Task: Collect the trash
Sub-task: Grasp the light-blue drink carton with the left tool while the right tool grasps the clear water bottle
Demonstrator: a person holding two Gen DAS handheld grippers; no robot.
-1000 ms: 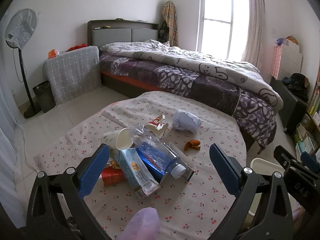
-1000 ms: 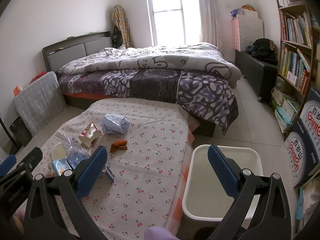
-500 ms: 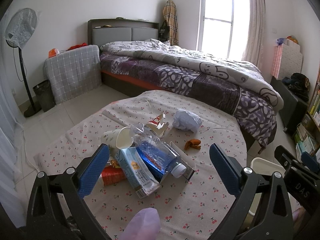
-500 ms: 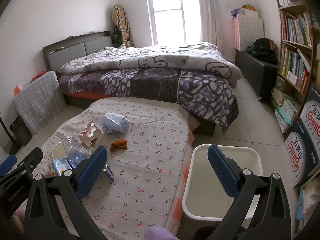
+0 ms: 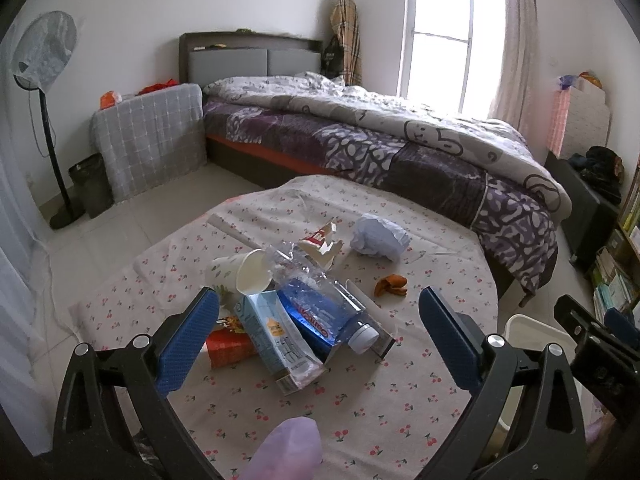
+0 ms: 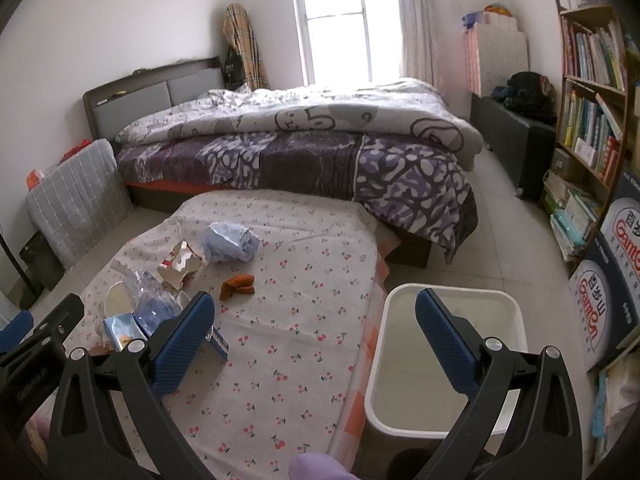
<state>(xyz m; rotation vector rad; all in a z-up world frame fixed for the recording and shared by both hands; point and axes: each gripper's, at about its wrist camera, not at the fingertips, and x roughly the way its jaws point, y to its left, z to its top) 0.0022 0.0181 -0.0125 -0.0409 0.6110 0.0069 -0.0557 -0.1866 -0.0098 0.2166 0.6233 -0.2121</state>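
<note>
Both grippers hang over the table (image 5: 400, 408). The left gripper (image 5: 318, 336) has its fingers spread wide above the plastic bottle (image 5: 320, 308). The right gripper (image 6: 314, 338) is also spread wide, near the white bin (image 6: 452, 360) beside the table.

A crushed clear plastic bottle (image 5: 320, 304) with a blue label is lying at centre frame, leaning across a pale blue carton (image 5: 276, 340). A white paper cup (image 5: 244, 270) is resting on its side upper left of them. A crumpled paper ball (image 5: 380, 236) and orange peel (image 5: 391, 285) are sitting further right.

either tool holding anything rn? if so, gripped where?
Nothing is held. The left tool is open above the crushed clear plastic bottle; the right tool is open, empty.
</note>
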